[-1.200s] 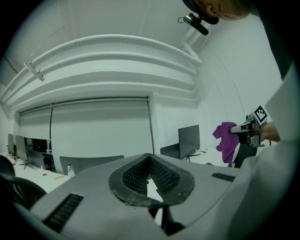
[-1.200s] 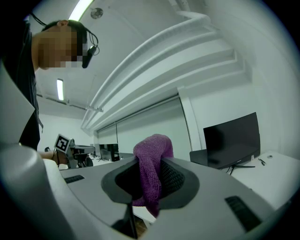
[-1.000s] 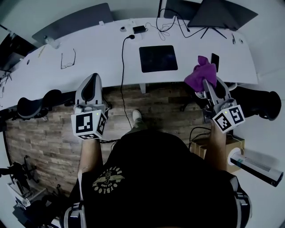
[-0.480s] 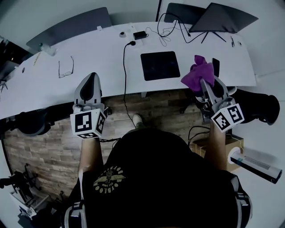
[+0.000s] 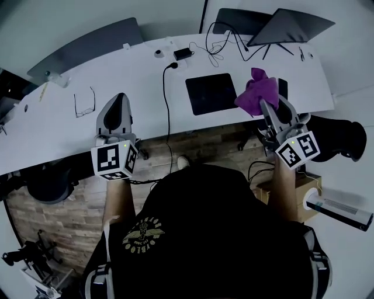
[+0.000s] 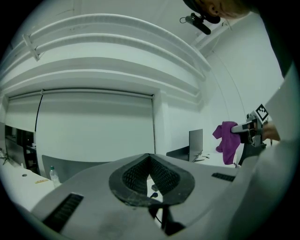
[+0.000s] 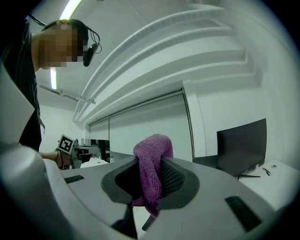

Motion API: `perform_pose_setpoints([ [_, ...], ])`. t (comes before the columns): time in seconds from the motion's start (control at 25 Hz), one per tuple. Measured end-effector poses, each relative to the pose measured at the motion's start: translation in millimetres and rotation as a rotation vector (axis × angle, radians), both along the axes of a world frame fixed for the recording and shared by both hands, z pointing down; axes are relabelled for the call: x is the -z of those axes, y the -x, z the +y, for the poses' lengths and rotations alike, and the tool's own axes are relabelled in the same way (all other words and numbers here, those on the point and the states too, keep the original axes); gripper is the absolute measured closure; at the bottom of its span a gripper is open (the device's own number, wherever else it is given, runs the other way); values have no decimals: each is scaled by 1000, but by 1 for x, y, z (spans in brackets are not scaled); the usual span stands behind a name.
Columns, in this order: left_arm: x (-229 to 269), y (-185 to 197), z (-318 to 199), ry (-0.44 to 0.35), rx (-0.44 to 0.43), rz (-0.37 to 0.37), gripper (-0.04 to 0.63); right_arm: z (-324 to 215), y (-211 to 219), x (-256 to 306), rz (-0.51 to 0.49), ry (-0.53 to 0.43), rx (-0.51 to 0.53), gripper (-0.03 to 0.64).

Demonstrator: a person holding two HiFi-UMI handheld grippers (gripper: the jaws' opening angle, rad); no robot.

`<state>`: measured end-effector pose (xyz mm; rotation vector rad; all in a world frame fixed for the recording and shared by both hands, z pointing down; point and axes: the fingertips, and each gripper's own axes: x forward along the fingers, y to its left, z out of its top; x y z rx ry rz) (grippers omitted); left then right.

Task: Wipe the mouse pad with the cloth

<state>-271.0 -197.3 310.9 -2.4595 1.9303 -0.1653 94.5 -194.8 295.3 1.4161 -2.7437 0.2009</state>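
Right hand-held gripper is clamped shut on the purple cloth; its own view shows a fold of the cloth pinched between the two dark pads and bulging out above them. Left hand-held gripper has its jaws closed together with nothing between them, and it sits over the near edge of the desk, well to the left.

A long white desk curves across the far half of the scene. A brown wood-plank floor lies near and beneath it, and white walls rise around. The gripper views show a white ceiling with stepped ledges and a lit strip lamp. A grey panel stands behind the desk at far left. A dark open laptop sits at far right.

The black mouse pad lies flat on the desk, right of centre. The cloth hangs from the right hand-held gripper just over the pad's right edge, with a dark phone just beyond it to the right. A black cable runs from the far side across the desk and over its near edge, just left of the pad. A pair of glasses rests toward the left.
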Motion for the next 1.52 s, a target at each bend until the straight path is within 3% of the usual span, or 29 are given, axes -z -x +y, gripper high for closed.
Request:
perform_pose_setpoints([
  [0.4, -20, 1, -17, 41, -21, -5, 594, -23, 18, -19, -1, 42, 22, 532],
  [0.92, -47, 9, -26, 117, 55, -40, 594, -90, 90, -92, -61, 148, 228, 532],
  [1.28, -59, -6, -61, 118, 90, -47, 594, -139, 121, -180, -46, 299, 334, 532],
  [1.52, -79, -11, -70, 182, 119, -60, 594, -161, 139, -250, -62, 445, 378, 532],
])
